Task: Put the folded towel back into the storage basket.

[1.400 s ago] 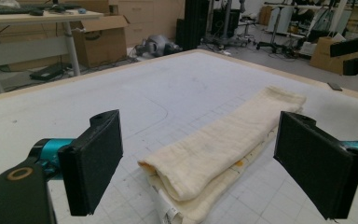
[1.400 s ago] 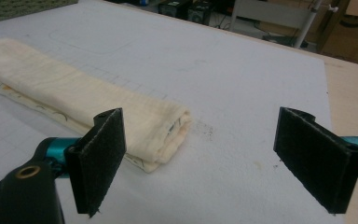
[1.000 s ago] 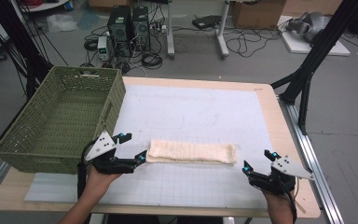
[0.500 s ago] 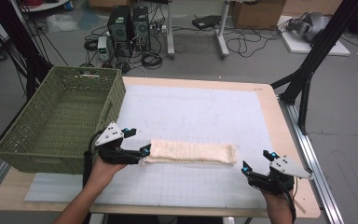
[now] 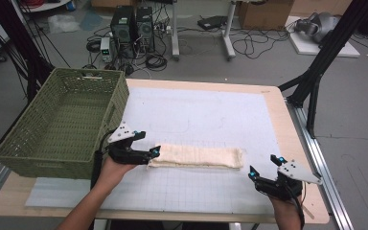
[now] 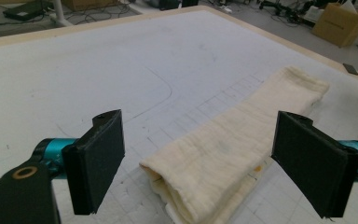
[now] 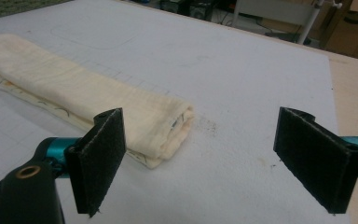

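A cream cloth folded into a long strip (image 5: 196, 156) lies across the white mat (image 5: 206, 115) near the front of the table. My left gripper (image 5: 154, 154) is at the strip's left end, open, and the folded end (image 6: 200, 177) sits just ahead between its jaws. My right gripper (image 5: 263, 171) rests near the front right of the mat, open, a short way right of the strip's right end (image 7: 168, 121). Nothing is held by either gripper.
A green woven basket (image 5: 62, 120) stands on the table's left side, right beside my left hand. The bare wooden table edge (image 5: 297, 143) runs along the right. Computers, cables and black stand legs are on the floor beyond the table.
My left gripper has moved right and slightly forward, from beside the basket up to the strip's left end. The right gripper and the cloth have stayed where they were.
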The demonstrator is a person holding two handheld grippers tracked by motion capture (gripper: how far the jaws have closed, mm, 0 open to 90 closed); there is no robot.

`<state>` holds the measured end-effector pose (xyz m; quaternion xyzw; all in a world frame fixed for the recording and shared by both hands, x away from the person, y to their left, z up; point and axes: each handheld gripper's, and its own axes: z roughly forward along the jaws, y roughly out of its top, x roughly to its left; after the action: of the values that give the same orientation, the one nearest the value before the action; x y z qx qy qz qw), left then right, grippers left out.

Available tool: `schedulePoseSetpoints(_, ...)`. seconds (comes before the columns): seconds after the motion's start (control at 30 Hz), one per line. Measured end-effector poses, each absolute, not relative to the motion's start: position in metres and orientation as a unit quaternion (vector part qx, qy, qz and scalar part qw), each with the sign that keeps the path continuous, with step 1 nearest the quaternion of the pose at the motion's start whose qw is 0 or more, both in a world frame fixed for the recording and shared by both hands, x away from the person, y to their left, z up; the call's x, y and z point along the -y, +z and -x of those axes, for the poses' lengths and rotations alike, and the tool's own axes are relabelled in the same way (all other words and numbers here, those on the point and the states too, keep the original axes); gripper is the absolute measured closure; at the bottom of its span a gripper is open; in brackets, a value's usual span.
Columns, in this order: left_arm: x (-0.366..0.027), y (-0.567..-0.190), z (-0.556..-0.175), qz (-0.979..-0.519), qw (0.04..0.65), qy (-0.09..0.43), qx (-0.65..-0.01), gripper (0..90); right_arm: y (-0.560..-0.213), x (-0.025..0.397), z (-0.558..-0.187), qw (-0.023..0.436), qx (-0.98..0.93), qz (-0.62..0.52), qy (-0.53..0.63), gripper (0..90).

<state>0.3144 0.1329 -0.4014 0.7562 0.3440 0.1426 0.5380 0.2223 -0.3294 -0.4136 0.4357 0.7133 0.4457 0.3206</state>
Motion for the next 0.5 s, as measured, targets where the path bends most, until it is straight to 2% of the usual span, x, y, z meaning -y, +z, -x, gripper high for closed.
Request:
schedulePoseSetpoints(0.27,-0.131,-0.409,-0.323,-0.764,0.517,0.131,-0.364,18.6,-0.414,0.328,-0.224,0.320,-0.716,-0.433,0.444,15.5)
schedulePoseSetpoints(0.37,-0.129,-0.412,-0.327,-0.763,0.515,0.131,-0.369,23.6,-0.414,0.328,-0.224,0.319,-0.717,-0.433,0.444,15.6)
schedulePoseSetpoints(0.5,-0.126,-0.419,-0.332,-0.770,0.498,0.126,-0.379,25.1,-0.415,0.328,-0.225,0.317,-0.718,-0.433,0.443,15.6)
